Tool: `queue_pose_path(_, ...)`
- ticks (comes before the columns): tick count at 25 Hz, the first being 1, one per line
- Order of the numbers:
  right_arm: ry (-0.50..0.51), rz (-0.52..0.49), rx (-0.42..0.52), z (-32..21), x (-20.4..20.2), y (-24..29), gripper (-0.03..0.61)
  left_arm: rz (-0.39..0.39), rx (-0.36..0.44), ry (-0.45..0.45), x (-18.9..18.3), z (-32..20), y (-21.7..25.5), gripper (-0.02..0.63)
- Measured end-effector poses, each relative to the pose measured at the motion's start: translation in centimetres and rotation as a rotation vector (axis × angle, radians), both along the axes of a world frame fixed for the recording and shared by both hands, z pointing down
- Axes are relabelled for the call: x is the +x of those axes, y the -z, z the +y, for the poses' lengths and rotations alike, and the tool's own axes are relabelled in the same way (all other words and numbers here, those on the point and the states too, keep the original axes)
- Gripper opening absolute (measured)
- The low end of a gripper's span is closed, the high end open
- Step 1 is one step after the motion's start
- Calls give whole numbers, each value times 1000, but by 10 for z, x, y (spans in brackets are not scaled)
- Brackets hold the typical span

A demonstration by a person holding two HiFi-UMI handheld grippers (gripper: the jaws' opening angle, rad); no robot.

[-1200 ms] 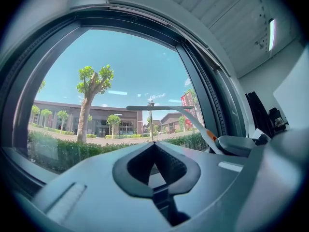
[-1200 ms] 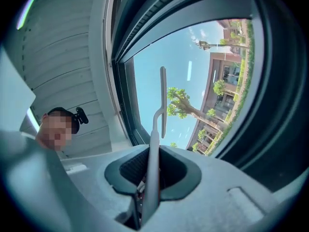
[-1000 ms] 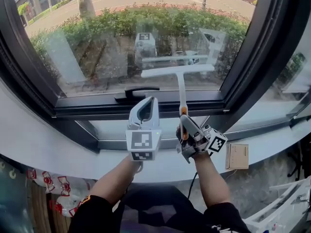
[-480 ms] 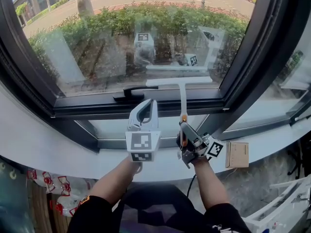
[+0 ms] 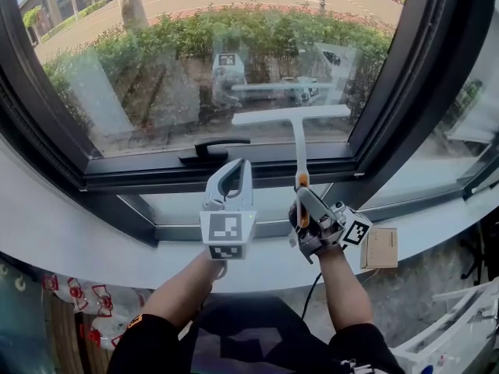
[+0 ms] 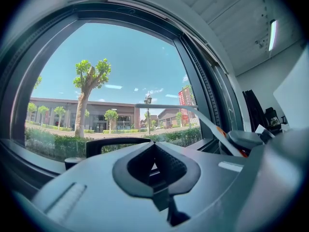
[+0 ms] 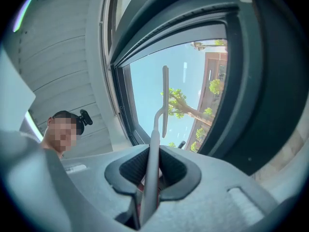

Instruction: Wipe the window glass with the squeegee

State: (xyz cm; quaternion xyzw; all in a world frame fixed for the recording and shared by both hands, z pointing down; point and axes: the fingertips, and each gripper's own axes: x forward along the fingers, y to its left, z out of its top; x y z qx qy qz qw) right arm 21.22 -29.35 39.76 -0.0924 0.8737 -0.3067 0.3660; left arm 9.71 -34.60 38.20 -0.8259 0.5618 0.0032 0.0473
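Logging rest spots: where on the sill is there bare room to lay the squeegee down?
The widest bare stretch is the white sill to the left of the left gripper. It is crowded between the right gripper, shut on the squeegee, and the cardboard box, with only a narrow gap there.

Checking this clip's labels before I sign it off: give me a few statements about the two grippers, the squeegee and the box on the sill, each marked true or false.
1. The right gripper is shut on the handle of the squeegee. True.
2. The left gripper holds a cloth. False: its jaws are together with nothing between them.
3. The squeegee's blade lies level across the lower part of the window glass. True.
4. The cardboard box sits left of the left gripper. False: it lies on the sill to the right of the right gripper.
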Motion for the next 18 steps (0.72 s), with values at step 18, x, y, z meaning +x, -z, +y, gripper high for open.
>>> queue_pose_path(18, -9, -36, 92, -25, 50, 62, 49, 36, 90, 1, 12, -10, 57, 18)
